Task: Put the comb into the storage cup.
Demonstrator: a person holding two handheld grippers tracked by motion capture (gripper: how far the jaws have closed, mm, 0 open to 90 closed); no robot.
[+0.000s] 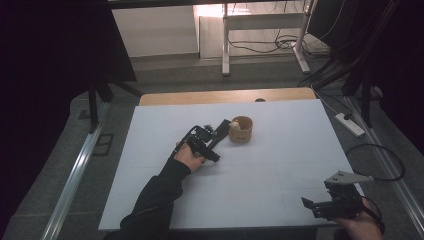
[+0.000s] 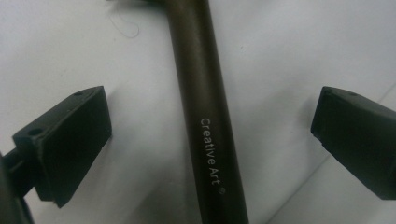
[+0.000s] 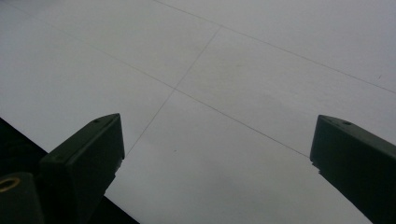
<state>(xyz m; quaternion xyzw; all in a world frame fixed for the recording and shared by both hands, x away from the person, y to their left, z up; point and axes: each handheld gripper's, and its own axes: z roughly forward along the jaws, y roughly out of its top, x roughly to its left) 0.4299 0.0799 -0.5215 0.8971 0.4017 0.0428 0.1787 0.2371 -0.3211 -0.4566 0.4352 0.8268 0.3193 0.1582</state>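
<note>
A dark brown round handle (image 2: 205,116) printed "Creative Art" lies on the white table (image 2: 289,51). It runs lengthwise between the jaws of my left gripper (image 2: 212,112), which stands open around it, both fingers well apart from it. In the high view my left gripper (image 1: 223,127) sits at the table's middle, its tips right beside a small wooden cup (image 1: 242,131) with something pale at its rim. My right gripper (image 1: 313,205) hovers open near the front right corner of the table. In its own view, my right gripper (image 3: 219,140) has bare white tabletop (image 3: 243,70) between its fingers.
The white board (image 1: 280,165) lies on a wooden desk (image 1: 200,97) whose far edge shows behind it. On the floor at the right lie a power strip (image 1: 351,125) and looped cables (image 1: 380,160). A metal table frame (image 1: 226,45) stands beyond.
</note>
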